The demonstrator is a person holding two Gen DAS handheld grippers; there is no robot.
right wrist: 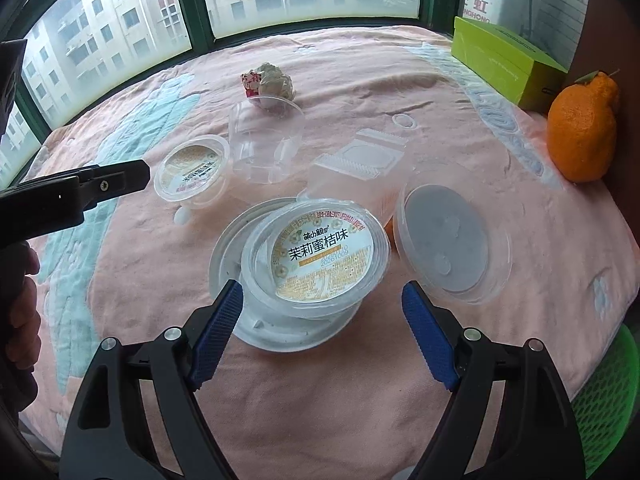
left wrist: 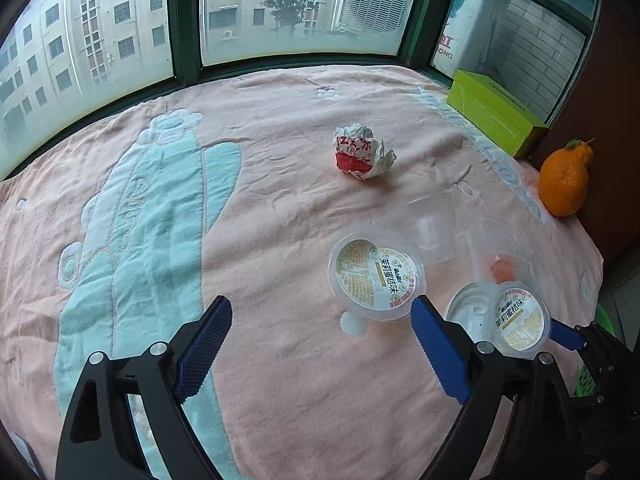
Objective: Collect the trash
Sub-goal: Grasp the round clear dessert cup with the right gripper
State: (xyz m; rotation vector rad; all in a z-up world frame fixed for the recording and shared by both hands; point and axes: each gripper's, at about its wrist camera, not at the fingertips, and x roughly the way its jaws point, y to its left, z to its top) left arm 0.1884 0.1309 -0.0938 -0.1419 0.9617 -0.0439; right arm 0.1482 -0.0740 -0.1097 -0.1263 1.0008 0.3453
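On the pink towel (left wrist: 280,360) lies a crumpled red-and-white wrapper (left wrist: 362,154). A small labelled plastic cup (left wrist: 376,276) sits just past the right fingertip of my left gripper (left wrist: 322,306), which is open with nothing between its pads. In the right wrist view, a second labelled cup (right wrist: 320,256) rests tilted in a white bowl (right wrist: 228,252). My right gripper (right wrist: 323,289) is open around its near side, and the pads do not press on it. A clear cup (right wrist: 264,140), a clear clamshell box (right wrist: 360,164) and a clear lid (right wrist: 452,240) lie around it.
An orange citrus fruit (right wrist: 582,128) and a green box (right wrist: 500,60) stand at the towel's right edge by a dark wall. A green mesh basket (right wrist: 604,400) sits below the towel's right front corner. Windows close off the far side. A hand (right wrist: 20,300) shows at far left.
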